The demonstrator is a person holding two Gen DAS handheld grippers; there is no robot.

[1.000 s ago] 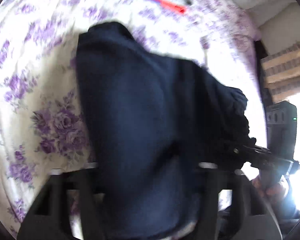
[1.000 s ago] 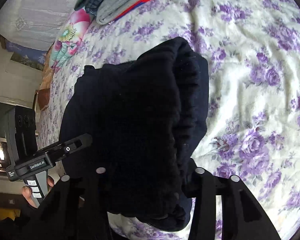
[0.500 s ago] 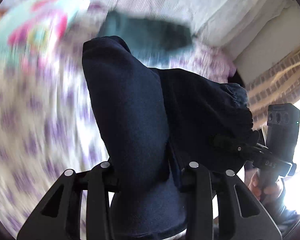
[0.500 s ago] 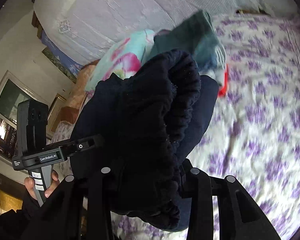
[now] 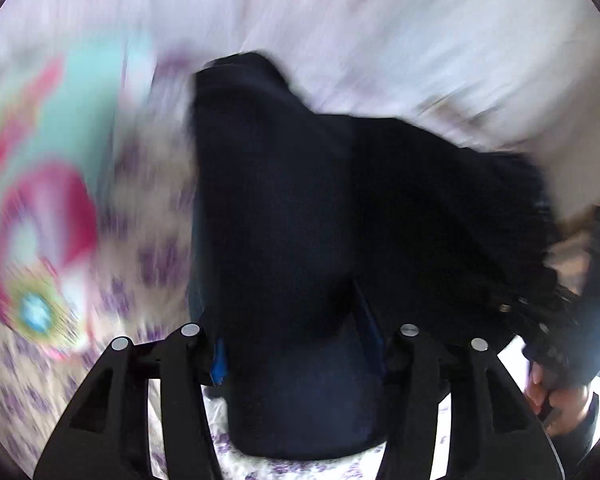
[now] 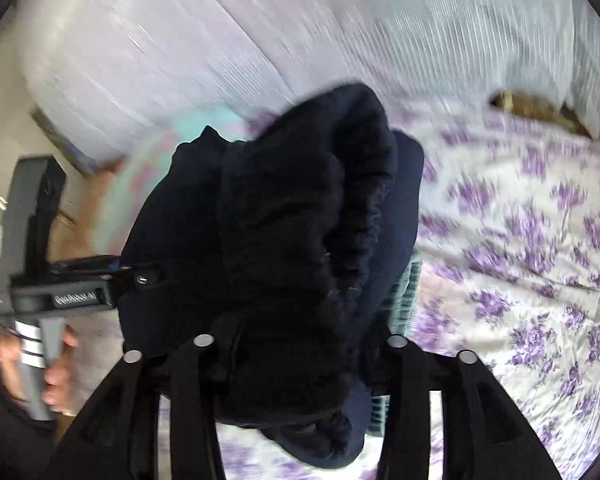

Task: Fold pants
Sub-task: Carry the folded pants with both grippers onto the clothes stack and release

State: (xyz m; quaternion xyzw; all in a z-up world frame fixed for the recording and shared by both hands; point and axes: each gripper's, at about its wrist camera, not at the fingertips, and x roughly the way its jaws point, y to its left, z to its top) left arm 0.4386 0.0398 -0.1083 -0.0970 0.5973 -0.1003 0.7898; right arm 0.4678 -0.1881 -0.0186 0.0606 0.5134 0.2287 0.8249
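Note:
The folded dark navy pants (image 5: 300, 220) fill the middle of the left wrist view, and their gathered waistband end (image 6: 292, 232) fills the right wrist view. My left gripper (image 5: 300, 328) straddles one end of the bundle. Its jaws are opening, and a blue pad (image 5: 218, 356) shows clear of the cloth. My right gripper (image 6: 300, 340) straddles the other end. Its jaws are opening too, with a gap at the right finger (image 6: 396, 344). Each gripper appears in the other's view, the left gripper (image 6: 80, 292) and the right gripper (image 5: 560, 320), both at the bundle's edge.
A purple-flowered sheet (image 6: 520, 260) covers the bed. A teal and pink pillow (image 5: 40, 200) lies to the left, and white bedding (image 6: 220, 48) is heaped behind. A teal ribbed garment (image 6: 404, 288) shows under the pants. A person's hand (image 6: 56, 380) holds the left gripper's handle.
Both grippers carried the pants up and across the bed toward the pillow and white bedding. Both pairs of fingers now stand wider apart around the bundle than before.

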